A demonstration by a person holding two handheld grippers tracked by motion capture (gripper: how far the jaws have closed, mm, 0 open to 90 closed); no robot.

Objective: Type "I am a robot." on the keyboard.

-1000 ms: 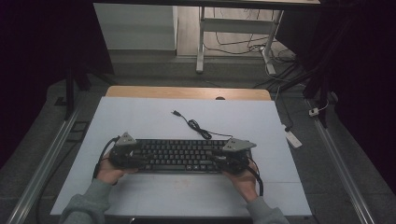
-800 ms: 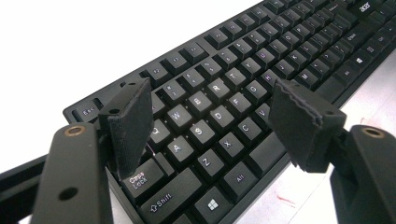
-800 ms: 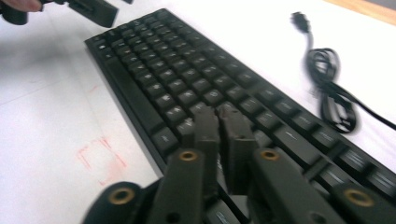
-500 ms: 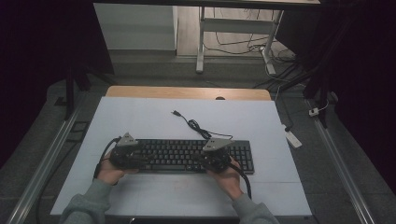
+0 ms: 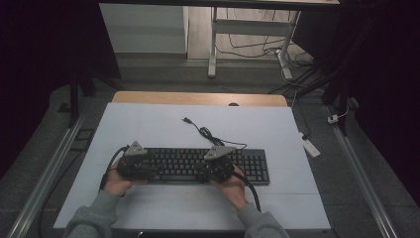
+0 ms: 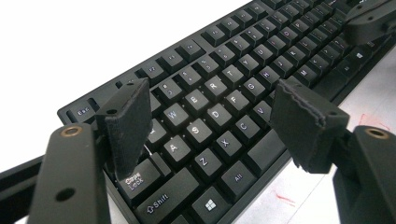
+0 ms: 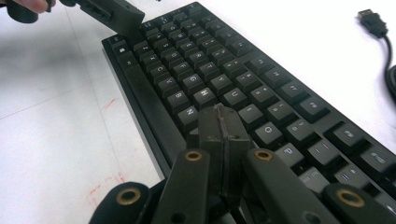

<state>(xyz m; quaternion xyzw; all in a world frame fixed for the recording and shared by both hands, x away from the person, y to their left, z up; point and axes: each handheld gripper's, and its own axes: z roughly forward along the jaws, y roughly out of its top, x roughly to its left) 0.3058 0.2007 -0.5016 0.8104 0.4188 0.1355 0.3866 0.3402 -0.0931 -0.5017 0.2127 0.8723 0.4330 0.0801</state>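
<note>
The left gripper sits at the left end of the black keyboard, its jaws spread wide above the letter keys near Caps Lock. The keyboard lies on the near half of the white table, its long axis running left to right, key legends facing the person. Its cable trails away behind. The right gripper rests mid-keyboard, jaws pressed together empty
</note>
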